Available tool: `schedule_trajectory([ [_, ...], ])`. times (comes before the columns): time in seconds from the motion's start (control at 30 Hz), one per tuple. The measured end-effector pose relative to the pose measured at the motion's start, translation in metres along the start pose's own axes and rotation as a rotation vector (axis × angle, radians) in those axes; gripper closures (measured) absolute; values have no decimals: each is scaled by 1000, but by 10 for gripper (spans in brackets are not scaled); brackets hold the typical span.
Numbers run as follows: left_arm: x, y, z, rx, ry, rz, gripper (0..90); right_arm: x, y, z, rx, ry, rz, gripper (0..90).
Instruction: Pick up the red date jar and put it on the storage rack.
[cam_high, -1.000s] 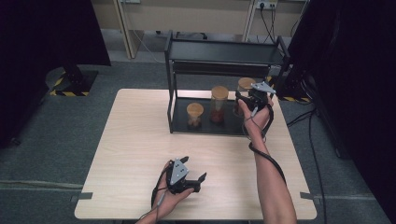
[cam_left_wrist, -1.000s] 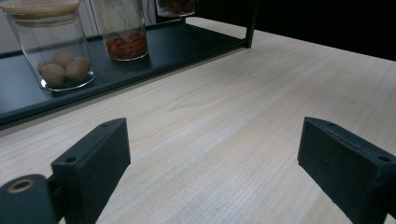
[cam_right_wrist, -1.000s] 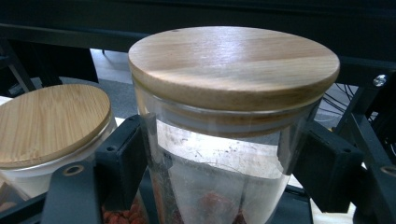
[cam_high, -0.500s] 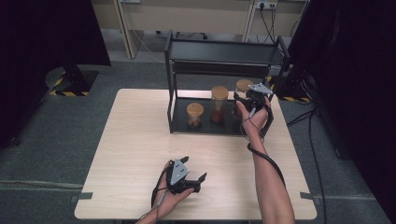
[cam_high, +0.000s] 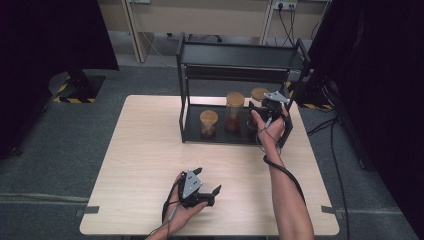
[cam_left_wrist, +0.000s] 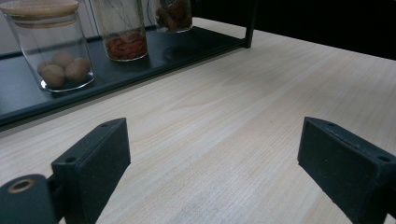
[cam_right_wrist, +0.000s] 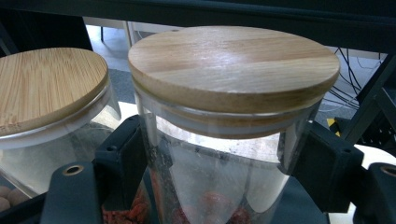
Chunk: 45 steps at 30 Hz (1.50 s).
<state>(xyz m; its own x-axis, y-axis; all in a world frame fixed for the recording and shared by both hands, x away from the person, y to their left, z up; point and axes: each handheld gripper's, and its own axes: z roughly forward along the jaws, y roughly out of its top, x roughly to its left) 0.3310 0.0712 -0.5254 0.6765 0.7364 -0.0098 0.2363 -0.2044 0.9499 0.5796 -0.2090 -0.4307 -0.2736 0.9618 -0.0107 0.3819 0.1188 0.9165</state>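
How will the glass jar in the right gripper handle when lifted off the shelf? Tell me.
Likely slippery: the right gripper clamps smooth glass on the jar. Probably light, since red contents fill just the bottom. The wooden lid merely sits on top, so tilting may loosen it.

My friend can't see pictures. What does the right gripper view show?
The right hand-held gripper is shut on a glass jar with a round wooden lid. A second wooden-lidded jar stands just left.

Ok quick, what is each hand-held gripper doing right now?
Left hand-held gripper: open, holding nothing, over the table.
Right hand-held gripper: shut on the jar on the rack's bottom shelf.
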Motion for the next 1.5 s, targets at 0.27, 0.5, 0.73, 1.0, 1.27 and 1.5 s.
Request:
schedule_trajectory([
  [0.27,0,0,0,0,0,0,88,-1,-5,2,15,-1,2,255],
  [0.5,0,0,0,0,0,0,88,-1,-12,4,27,5,6,255],
  [0.73,0,0,0,0,0,0,88,-1,-14,6,29,5,10,255],
  [1.0,0,0,0,0,0,0,88,-1,-15,6,26,4,12,255],
  [1.27,0,0,0,-1,1,3,88,-2,-17,4,28,12,14,254],
  [1.5,0,0,0,0,1,3,89,-3,-17,4,43,20,13,253],
])
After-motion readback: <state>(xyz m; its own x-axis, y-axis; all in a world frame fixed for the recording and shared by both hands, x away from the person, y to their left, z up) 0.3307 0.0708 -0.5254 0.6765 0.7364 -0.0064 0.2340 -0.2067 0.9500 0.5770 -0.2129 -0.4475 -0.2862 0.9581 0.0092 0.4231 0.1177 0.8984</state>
